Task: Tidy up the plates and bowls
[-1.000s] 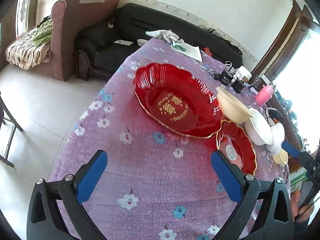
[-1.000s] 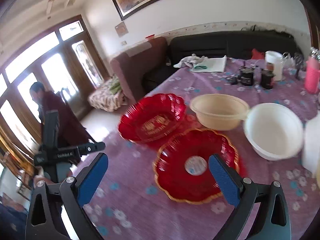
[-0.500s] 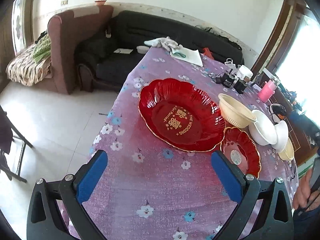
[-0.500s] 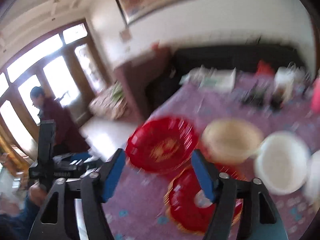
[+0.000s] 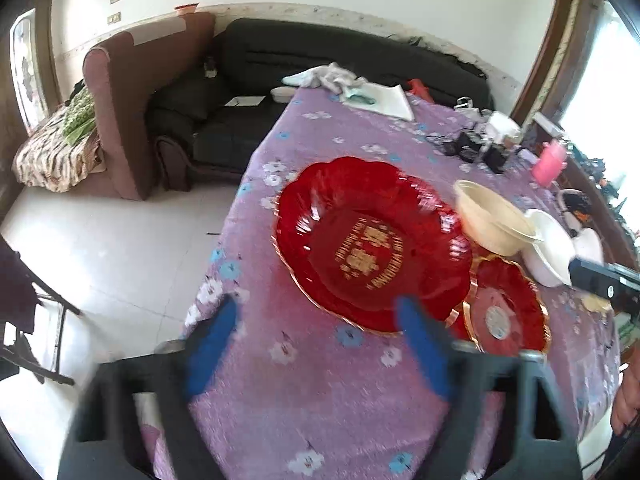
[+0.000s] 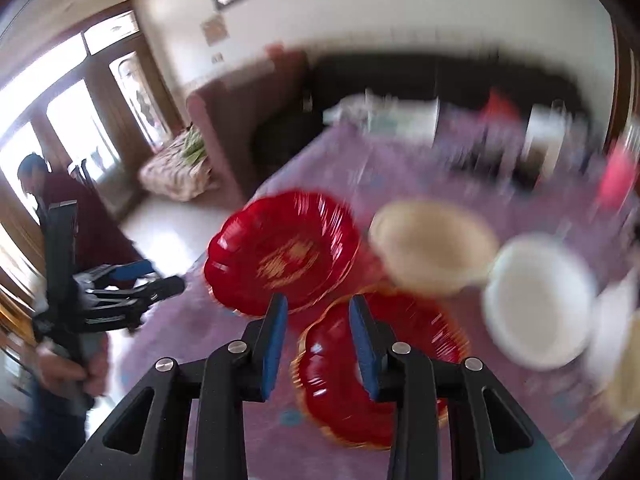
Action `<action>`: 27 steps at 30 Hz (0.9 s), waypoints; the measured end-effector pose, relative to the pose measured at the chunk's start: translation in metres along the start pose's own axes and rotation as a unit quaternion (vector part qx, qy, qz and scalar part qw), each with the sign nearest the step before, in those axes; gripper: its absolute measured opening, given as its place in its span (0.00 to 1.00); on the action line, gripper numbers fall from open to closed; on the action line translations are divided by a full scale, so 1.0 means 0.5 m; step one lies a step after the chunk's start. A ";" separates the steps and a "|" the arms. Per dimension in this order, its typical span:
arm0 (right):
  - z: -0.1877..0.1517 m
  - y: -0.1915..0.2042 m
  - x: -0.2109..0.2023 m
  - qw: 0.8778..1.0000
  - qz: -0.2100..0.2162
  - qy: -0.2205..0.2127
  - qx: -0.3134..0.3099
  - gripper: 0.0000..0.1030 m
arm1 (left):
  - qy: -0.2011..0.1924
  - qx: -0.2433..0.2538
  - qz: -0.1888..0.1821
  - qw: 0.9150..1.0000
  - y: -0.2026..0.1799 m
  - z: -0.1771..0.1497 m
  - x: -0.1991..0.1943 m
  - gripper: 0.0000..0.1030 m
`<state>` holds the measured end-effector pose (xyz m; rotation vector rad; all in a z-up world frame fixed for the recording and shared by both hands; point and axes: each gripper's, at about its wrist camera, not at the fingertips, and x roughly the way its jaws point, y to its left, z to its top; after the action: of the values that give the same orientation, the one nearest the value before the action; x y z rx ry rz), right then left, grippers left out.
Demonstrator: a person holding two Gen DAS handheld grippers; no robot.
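Observation:
On the purple flowered tablecloth lies a large red plate (image 5: 372, 240) (image 6: 280, 248) with gold lettering. To its right a small red plate (image 5: 506, 312) (image 6: 420, 340) lies, then a cream bowl (image 5: 492, 216) (image 6: 432, 252) and a white bowl (image 5: 552, 248) (image 6: 540, 300). My left gripper (image 5: 316, 308) hovers near the large plate's front rim, blurred, its jaws closing on nothing. My right gripper (image 6: 318, 304) hangs over the gap between the two red plates, jaws closing to a narrow gap, nothing between them. Each gripper shows in the other's view: left gripper (image 6: 132, 280), right gripper (image 5: 600, 280).
The table's left edge (image 5: 224, 240) drops to a white floor. A black sofa (image 5: 360, 60) and a brown armchair (image 5: 140, 100) stand beyond. White cloth and paper (image 5: 360, 92), black gadgets (image 5: 476, 148) and a pink bottle (image 5: 554, 162) sit at the far end. A person's hand (image 6: 60, 364) holds the left gripper.
Both views have pulled back from the dishes, which look smaller. Both grippers' jaws have narrowed, the right far more. The right view is blurred with motion.

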<state>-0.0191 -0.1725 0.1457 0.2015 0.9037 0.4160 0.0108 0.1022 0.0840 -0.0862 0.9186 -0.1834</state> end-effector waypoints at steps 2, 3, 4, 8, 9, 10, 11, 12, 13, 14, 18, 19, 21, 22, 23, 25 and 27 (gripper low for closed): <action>0.006 -0.021 0.033 0.999 0.020 0.025 0.033 0.34 | 0.018 -0.009 -0.002 1.000 0.012 0.021 0.031 0.52; 0.011 -0.030 0.049 0.998 0.026 0.032 0.047 0.35 | 0.021 -0.015 -0.004 1.000 0.019 0.029 0.042 0.52; 0.018 -0.038 0.068 0.997 0.034 0.041 0.062 0.35 | 0.027 -0.024 -0.003 0.999 0.028 0.042 0.055 0.52; 0.042 -0.053 0.110 0.994 0.042 0.044 0.093 0.35 | 0.036 -0.045 -0.009 0.998 0.054 0.075 0.088 0.52; 0.048 -0.058 0.127 0.993 0.043 0.051 0.100 0.35 | 0.040 -0.046 -0.010 0.998 0.055 0.080 0.095 0.52; 0.050 -0.061 0.142 0.992 0.046 0.055 0.107 0.35 | 0.045 -0.048 -0.013 0.998 0.058 0.087 0.106 0.52; 0.051 -0.066 0.154 0.991 0.046 0.059 0.113 0.35 | 0.048 -0.047 -0.014 0.998 0.059 0.091 0.115 0.52; 0.053 -0.070 0.168 0.990 0.042 0.064 0.116 0.35 | 0.053 -0.047 -0.013 0.997 0.060 0.092 0.124 0.52; 0.057 -0.076 0.180 0.990 0.036 0.068 0.120 0.35 | 0.057 -0.048 -0.013 0.997 0.061 0.094 0.132 0.52; 0.056 -0.081 0.188 0.990 0.033 0.069 0.123 0.35 | 0.060 -0.049 -0.014 0.997 0.062 0.096 0.141 0.52; 0.057 -0.097 0.220 0.988 0.029 0.073 0.131 0.35 | 0.065 -0.046 -0.014 0.997 0.061 0.102 0.166 0.50; 0.058 -0.097 0.227 0.988 0.029 0.074 0.130 0.35 | 0.065 -0.045 -0.014 0.997 0.061 0.104 0.175 0.40; 0.059 -0.095 0.241 0.989 0.020 0.078 0.126 0.35 | 0.070 -0.048 -0.012 0.996 0.062 0.106 0.191 0.29; 0.060 -0.096 0.250 0.989 0.020 0.079 0.127 0.34 | 0.072 -0.052 -0.018 0.996 0.062 0.107 0.201 0.22; 0.060 -0.096 0.258 0.988 0.019 0.081 0.128 0.30 | 0.072 -0.055 -0.020 0.996 0.063 0.105 0.204 0.20; 0.058 -0.097 0.274 0.988 0.018 0.087 0.128 0.13 | 0.067 -0.055 -0.011 0.996 0.063 0.102 0.205 0.14; 0.053 -0.097 0.278 0.988 0.011 0.083 0.127 0.12 | 0.060 -0.058 -0.012 0.996 0.065 0.095 0.195 0.13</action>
<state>0.0908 -0.1560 0.0455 0.4158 1.1189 0.3398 0.1105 0.1149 0.0315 -0.1944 1.0490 -0.1586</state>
